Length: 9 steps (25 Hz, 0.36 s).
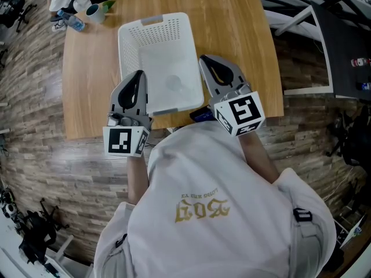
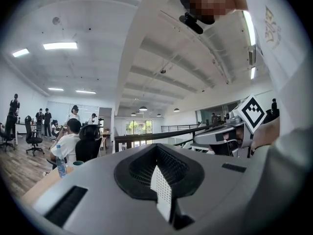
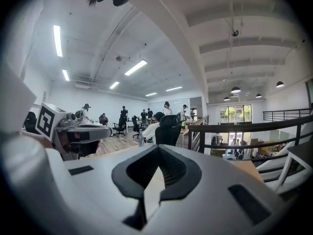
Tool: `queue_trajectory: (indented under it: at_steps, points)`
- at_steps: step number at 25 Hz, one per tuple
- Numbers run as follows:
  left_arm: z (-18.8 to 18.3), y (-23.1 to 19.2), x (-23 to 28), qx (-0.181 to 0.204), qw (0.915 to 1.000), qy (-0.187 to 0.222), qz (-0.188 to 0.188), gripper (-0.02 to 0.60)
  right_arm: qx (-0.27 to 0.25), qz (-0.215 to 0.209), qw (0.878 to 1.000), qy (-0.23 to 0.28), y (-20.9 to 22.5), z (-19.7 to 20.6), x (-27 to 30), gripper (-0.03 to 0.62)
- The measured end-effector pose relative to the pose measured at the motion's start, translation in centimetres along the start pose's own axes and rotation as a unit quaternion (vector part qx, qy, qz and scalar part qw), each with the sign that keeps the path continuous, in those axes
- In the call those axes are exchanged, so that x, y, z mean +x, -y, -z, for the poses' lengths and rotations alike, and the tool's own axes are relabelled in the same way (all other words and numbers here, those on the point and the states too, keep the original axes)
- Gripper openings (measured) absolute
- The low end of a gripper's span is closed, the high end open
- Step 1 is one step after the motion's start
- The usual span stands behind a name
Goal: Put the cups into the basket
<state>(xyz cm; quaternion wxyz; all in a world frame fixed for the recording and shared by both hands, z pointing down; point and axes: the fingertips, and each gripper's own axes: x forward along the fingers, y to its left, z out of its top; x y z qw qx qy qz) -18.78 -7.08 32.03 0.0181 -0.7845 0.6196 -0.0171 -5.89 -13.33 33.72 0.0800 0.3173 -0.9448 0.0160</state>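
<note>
A white slatted basket stands in the middle of the wooden table. A faint clear shape lies on its floor; I cannot tell whether it is a cup. A teal cup stands at the far left corner, also in the left gripper view as the cup. My left gripper is raised at the basket's near left corner and my right gripper at its near right side. Both point up and away, shut and holding nothing. In their own views the left gripper and right gripper show closed jaws.
A water bottle lies next to the teal cup. A small dark blue object sits at the table's near edge under my right gripper. White frames and a dark desk stand to the right. People and chairs fill the room behind.
</note>
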Motion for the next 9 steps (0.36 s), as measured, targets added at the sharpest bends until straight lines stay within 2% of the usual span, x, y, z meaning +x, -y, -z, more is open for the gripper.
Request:
queue_trajectory:
  at_steps: [9]
  points:
    - [0.35,-0.04,-0.2,-0.003,1.0,-0.003,-0.002,0.005,-0.001,0.002,1.0,-0.005,-0.01,0.24,-0.17,0.009]
